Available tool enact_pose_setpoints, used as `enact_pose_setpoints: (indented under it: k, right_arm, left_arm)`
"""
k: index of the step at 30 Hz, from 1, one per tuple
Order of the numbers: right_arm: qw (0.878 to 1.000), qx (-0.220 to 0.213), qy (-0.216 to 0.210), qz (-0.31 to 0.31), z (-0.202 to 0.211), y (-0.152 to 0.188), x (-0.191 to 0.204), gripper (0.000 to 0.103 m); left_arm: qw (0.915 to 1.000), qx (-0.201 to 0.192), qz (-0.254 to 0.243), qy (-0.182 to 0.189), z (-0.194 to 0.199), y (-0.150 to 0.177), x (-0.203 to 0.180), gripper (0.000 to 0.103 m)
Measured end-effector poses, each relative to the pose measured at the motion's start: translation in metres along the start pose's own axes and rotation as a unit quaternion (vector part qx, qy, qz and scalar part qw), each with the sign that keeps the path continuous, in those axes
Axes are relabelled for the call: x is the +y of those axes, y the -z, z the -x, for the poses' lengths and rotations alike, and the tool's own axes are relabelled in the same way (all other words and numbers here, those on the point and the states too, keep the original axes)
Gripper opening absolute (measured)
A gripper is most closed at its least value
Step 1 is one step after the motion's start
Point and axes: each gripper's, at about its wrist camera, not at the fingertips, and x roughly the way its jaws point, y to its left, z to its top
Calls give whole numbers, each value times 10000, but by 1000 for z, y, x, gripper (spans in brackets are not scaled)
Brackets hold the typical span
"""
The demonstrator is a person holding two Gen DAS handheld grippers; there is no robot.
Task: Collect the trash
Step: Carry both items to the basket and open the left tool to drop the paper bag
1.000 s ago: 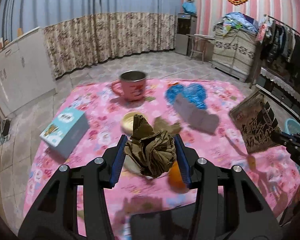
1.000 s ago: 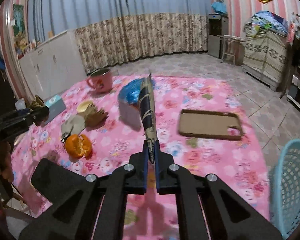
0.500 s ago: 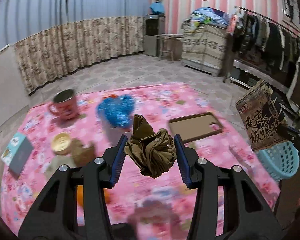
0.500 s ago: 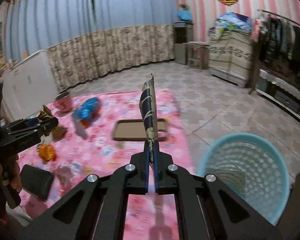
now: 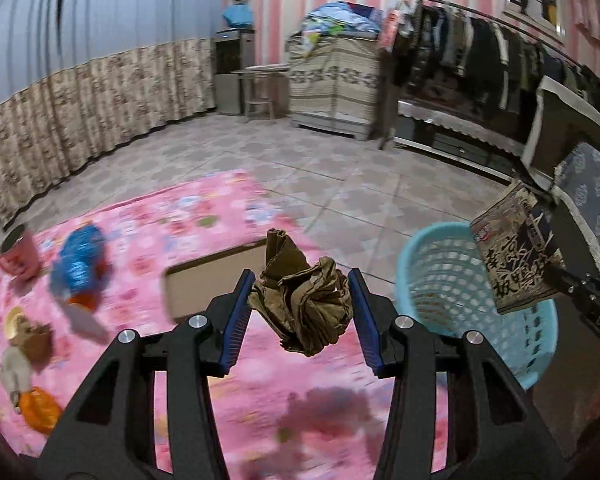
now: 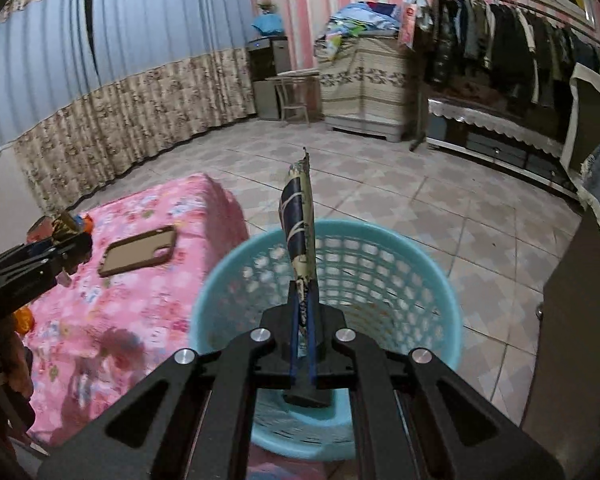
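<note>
The left tool (image 5: 300,312) is pinching a crumpled ball of brown paper (image 5: 302,304) between its blue ribbed pads (image 5: 236,320), holding it in the air above the near part of the worktop (image 5: 228,208), which is wearing a pink cloth printed with flowers. The paper is creased and folded, with one pointed flap sticking upward.

The right tool (image 6: 304,320) is pressing its fingers together on a flat printed wrapper (image 6: 300,220), gripping it by the lower edge so that it is standing upright, edge-on to that camera. From the left wrist view the wrapper's face (image 5: 516,256) is showing large black Chinese characters on a beige patterned ground; the smaller print is too blurred to read. The wrapper is hanging directly over a light blue plastic basket (image 6: 380,272) with round walls pierced by rows of small square holes, standing on the tiled floor just beside the worktop's edge.

On the pink cloth a brown phone case (image 6: 140,250) is lying flat, its camera cutout visible. Farther left, blurred, are sitting a pink mug (image 5: 18,256), a blue crinkly bag (image 5: 80,260), a piece of orange peel (image 5: 40,408) and a small brown scrap (image 5: 36,342).
</note>
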Motion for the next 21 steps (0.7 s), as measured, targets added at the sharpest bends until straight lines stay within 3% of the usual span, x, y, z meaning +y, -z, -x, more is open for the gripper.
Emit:
enact_pose_setpoints:
  k: [15, 19, 21]
  right_arm:
    - [9991, 101, 214, -360, -10, 12, -50, 4]
    - [9988, 148, 240, -406, -14, 13, -54, 4]
    - [9987, 157, 256, -411, -14, 14, -55, 4]
  left_arm:
    - [9963, 245, -415, 716, -52, -8, -90, 47]
    - [9956, 265, -498, 750, -56, -9, -102, 50]
    - [9954, 289, -506, 757, -57, -9, -103, 57]
